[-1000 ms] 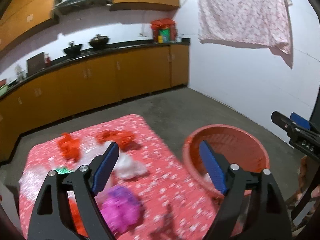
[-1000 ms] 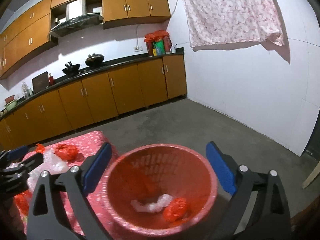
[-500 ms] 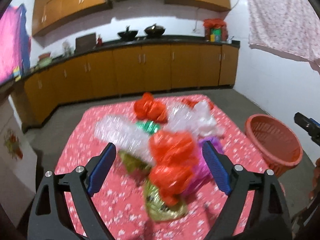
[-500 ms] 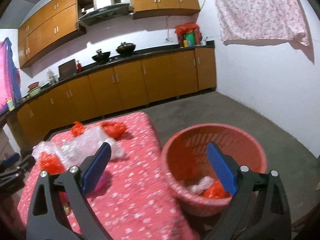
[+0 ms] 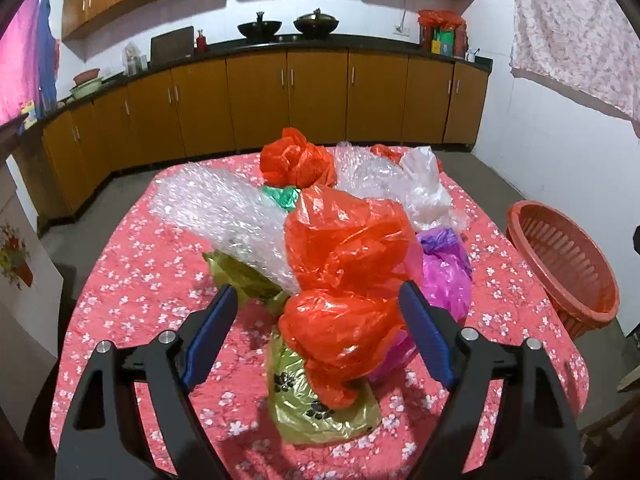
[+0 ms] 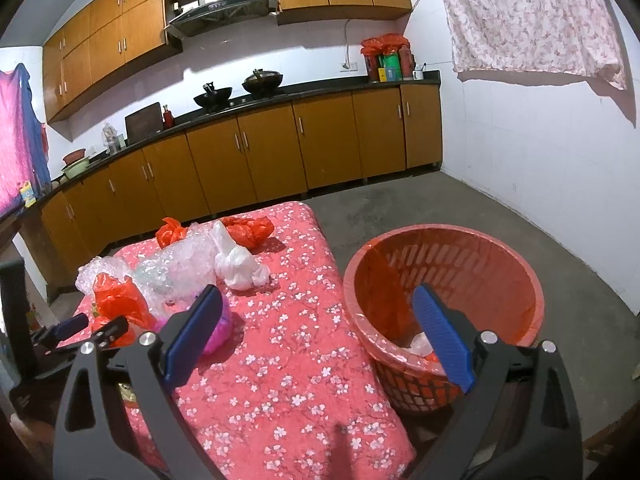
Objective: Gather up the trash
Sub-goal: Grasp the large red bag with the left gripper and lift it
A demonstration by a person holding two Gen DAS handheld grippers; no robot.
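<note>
A heap of plastic trash lies on the red flowered table [image 5: 132, 280]: a big orange bag [image 5: 344, 276], bubble wrap [image 5: 224, 216], a purple bag [image 5: 444, 276], a yellow-green bag [image 5: 316, 404], a white bag [image 5: 424, 188] and another orange bag [image 5: 296, 160]. My left gripper [image 5: 316, 328] is open, its fingers either side of the big orange bag's lower lump. My right gripper [image 6: 316, 332] is open and empty above the table edge, next to the orange basket [image 6: 444, 304], which holds some trash. The left gripper [image 6: 88, 328] shows in the right wrist view.
Wooden cabinets and a dark counter with woks [image 5: 288, 26] run along the back wall. The basket [image 5: 560, 272] stands on the concrete floor right of the table. A flowered cloth [image 6: 528, 20] hangs on the white right wall.
My left gripper has swung from the basket to the trash heap and closed in on the big orange bag. My right gripper has turned left, from over the basket towards the table.
</note>
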